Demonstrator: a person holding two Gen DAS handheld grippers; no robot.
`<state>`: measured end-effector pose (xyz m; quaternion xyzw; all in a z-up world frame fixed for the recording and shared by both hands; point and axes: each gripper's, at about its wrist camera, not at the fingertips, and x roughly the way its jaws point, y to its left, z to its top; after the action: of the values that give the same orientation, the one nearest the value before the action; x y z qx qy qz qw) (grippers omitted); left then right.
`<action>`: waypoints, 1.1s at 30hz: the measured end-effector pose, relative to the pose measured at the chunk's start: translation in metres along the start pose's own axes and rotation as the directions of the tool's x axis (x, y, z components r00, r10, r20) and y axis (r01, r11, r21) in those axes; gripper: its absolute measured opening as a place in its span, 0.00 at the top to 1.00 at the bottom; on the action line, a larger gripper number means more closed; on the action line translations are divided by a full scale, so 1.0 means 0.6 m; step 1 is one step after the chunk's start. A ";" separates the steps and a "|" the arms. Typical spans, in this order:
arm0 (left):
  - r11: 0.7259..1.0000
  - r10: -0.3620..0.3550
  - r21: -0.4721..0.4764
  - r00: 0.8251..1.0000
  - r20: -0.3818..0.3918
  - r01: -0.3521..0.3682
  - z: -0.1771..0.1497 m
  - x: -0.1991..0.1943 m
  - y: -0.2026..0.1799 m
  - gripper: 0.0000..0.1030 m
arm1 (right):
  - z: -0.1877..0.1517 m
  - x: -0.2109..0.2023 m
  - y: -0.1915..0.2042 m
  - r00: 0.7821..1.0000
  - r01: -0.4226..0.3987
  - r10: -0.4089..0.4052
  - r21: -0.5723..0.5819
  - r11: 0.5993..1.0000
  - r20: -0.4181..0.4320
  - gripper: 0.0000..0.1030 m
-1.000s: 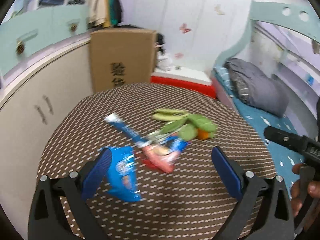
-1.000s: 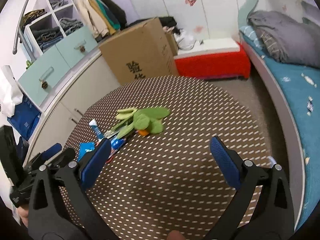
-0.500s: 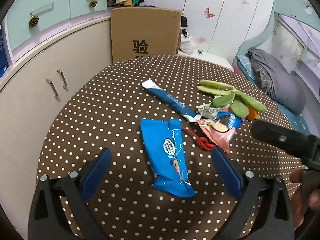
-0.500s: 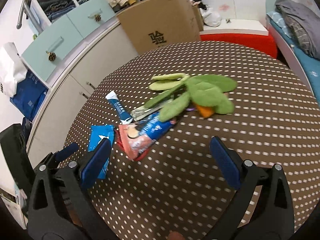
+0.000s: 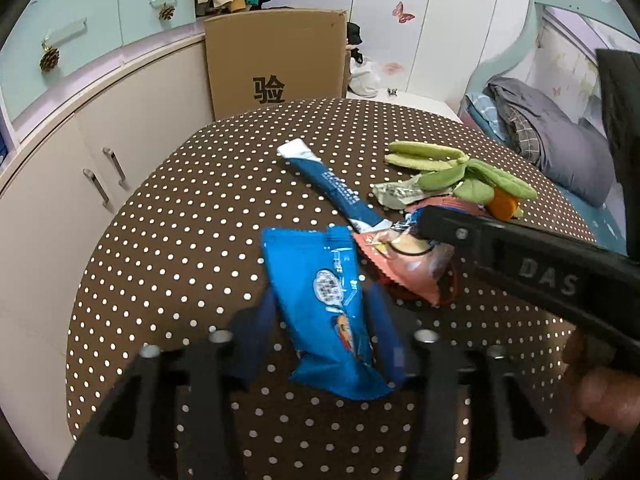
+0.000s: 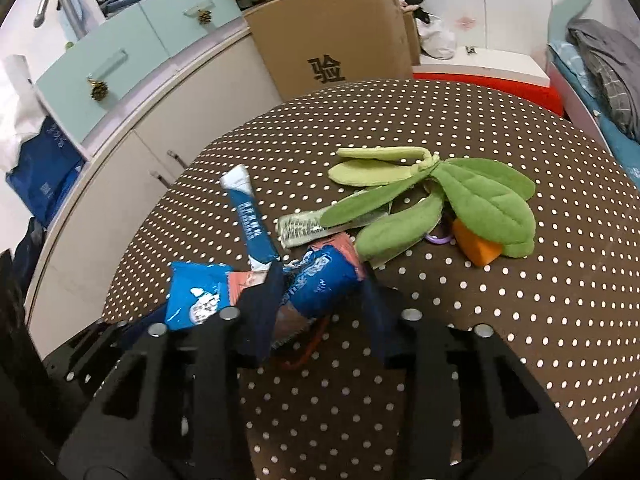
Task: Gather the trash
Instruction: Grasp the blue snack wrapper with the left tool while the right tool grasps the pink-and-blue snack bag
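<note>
Table (image 5: 168, 216): round top under a brown dotted cloth; it carries all the litter, which lies near the middle and toward the near edge.
Plush plant (image 6: 472, 200): soft green leaves with an orange base, lying over part of the litter; probably not trash.
Blue wrapper (image 5: 332, 308): flat foil packet near the near edge; likely light, limp and slippery, best pinched across its narrow width.
Left gripper (image 5: 324, 320): its jaws have just been closing, with the blue wrapper between them; the pads look pressed to its sides, though blur hides the contact.
Red-and-blue wrapper (image 6: 320, 280): crumpled packet beside the blue one; likely light and crushable, best taken at mid-body.
Right gripper (image 6: 320, 300): its jaws have just been closing about this wrapper, grasping it as far as can be seen.
Blue stick packet (image 5: 336, 188): thin and limp, untouched.
Silver wrapper (image 6: 300, 228): half hidden under the leaves.
Red loop (image 6: 308, 348): cord or band beneath the packet; identity unclear.
</note>
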<state>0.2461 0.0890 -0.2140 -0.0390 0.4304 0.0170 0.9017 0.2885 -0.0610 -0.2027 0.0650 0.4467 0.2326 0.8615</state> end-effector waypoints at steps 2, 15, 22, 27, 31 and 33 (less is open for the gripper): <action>1.000 -0.015 -0.006 1.000 -0.001 0.015 -0.001 -0.002 0.003 0.72 | -0.006 -0.015 -0.008 1.000 -0.019 0.019 -0.001 1.000 0.008 0.72; 0.999 -0.050 -0.022 0.999 0.002 0.050 -0.011 -0.024 0.003 0.85 | -0.072 -0.115 -0.109 0.998 -0.062 0.063 0.085 0.994 -0.005 0.77; 0.998 -0.063 -0.008 0.998 -0.002 0.063 -0.017 -0.034 -0.011 0.87 | -0.099 -0.139 -0.120 0.999 -0.032 0.034 0.053 0.998 -0.023 0.37; 0.998 -0.063 -0.013 0.998 -0.001 0.063 -0.022 -0.046 -0.008 0.88 | -0.100 -0.133 -0.077 0.996 0.014 -0.035 -0.260 0.966 -0.078 0.23; 0.998 -0.060 -0.027 0.998 -0.006 0.060 -0.026 -0.051 0.004 0.89 | -0.103 -0.110 -0.037 0.988 0.068 -0.132 -0.559 0.826 -0.075 0.23; 0.998 -0.057 -0.033 0.998 -0.009 0.057 -0.029 -0.054 0.007 0.89 | -0.096 -0.099 -0.027 0.987 0.081 -0.151 -0.617 0.783 -0.061 0.23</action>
<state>0.2120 0.0920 -0.1999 -0.0660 0.4331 -0.0020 0.8989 0.2186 -0.1082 -0.1980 -0.2577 0.3960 0.3143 0.8234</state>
